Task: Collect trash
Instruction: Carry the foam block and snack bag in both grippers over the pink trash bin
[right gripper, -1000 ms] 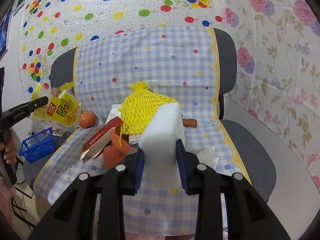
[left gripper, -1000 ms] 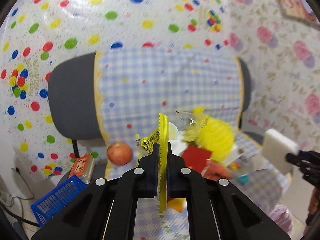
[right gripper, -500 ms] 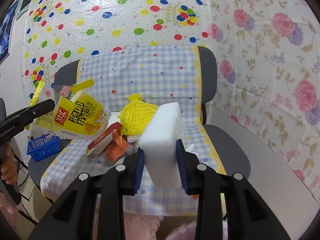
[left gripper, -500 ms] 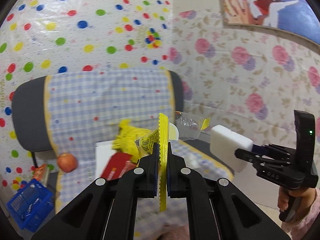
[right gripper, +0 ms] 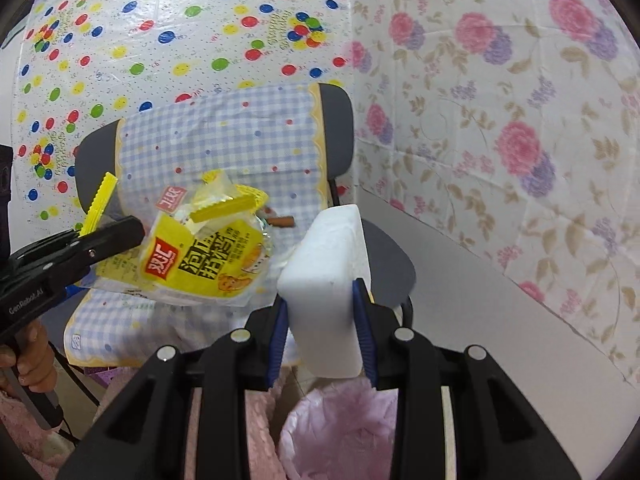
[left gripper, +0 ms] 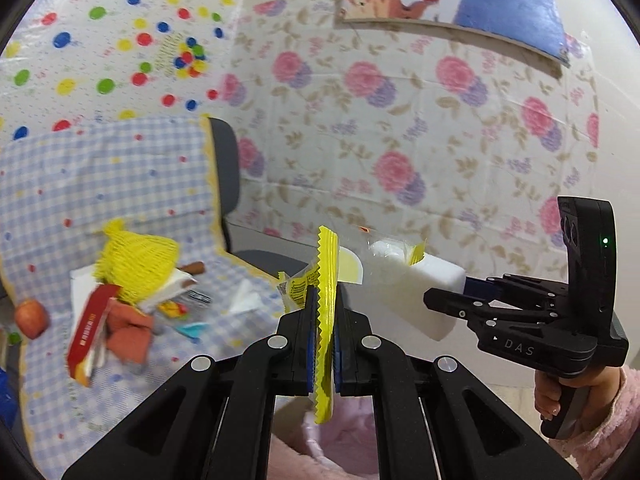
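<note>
My left gripper (left gripper: 323, 316) is shut on the serrated edge of a yellow snack wrapper (left gripper: 326, 320); the whole wrapper (right gripper: 200, 256) shows in the right wrist view, held in the air off the chair's front. My right gripper (right gripper: 322, 320) is shut on a white foam block (right gripper: 330, 280), also visible in the left wrist view (left gripper: 416, 296). A bin lined with a pink bag (right gripper: 340, 432) sits below the block. More trash lies on the checked chair seat (left gripper: 120, 360): a yellow net (left gripper: 136, 260), a red carton (left gripper: 90, 324), an orange cloth (left gripper: 128, 336).
An apple (left gripper: 32, 318) lies at the seat's left edge. The chair back (right gripper: 224, 140) stands against the dotted wall. A flowered wall (right gripper: 500, 140) and grey floor (right gripper: 500, 320) are to the right.
Both grippers have swung right, away from the chair, carrying the wrapper and the foam block. The pink-lined bin has come into view under the right gripper.
</note>
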